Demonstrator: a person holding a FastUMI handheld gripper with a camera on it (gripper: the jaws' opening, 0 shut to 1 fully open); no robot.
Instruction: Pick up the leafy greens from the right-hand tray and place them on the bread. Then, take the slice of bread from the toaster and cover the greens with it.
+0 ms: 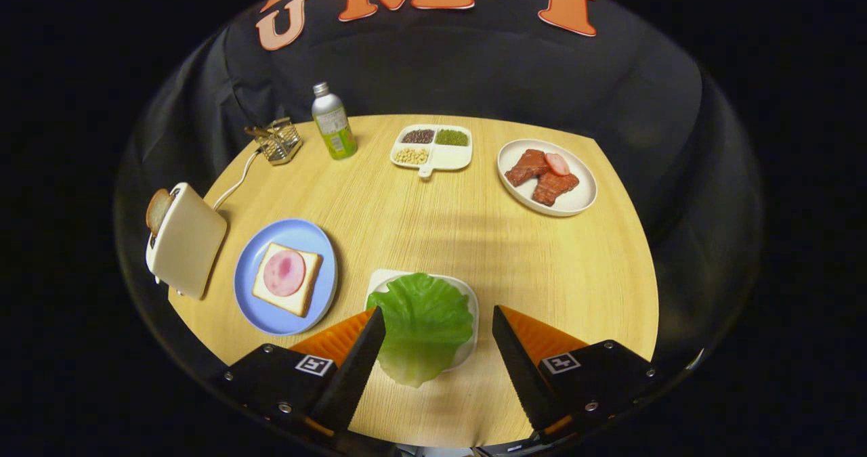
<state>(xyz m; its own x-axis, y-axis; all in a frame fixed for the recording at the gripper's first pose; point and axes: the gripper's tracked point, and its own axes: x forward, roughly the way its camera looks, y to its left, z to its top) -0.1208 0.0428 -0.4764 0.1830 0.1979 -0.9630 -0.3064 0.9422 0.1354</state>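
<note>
A green lettuce leaf [421, 323] lies on a small white tray [467, 294] near the table's front, overhanging the tray's near edge. My gripper [439, 316] is open, and the leaf lies between the fingertips, closer to the left one; neither finger touches it. To the left, a blue plate [252, 288] holds a slice of bread [298, 300] topped with a round pink ham slice [284, 272]. Further left stands a cream toaster [186, 240] with a slice of bread [158, 210] sticking out of its slot.
At the back of the round wooden table [474, 240] stand a green bottle [333, 122], a small wire rack [279, 140], a divided white dish of beans [431, 147] and a white plate of meat [547, 176]. The toaster's cord [237, 179] runs toward the rack.
</note>
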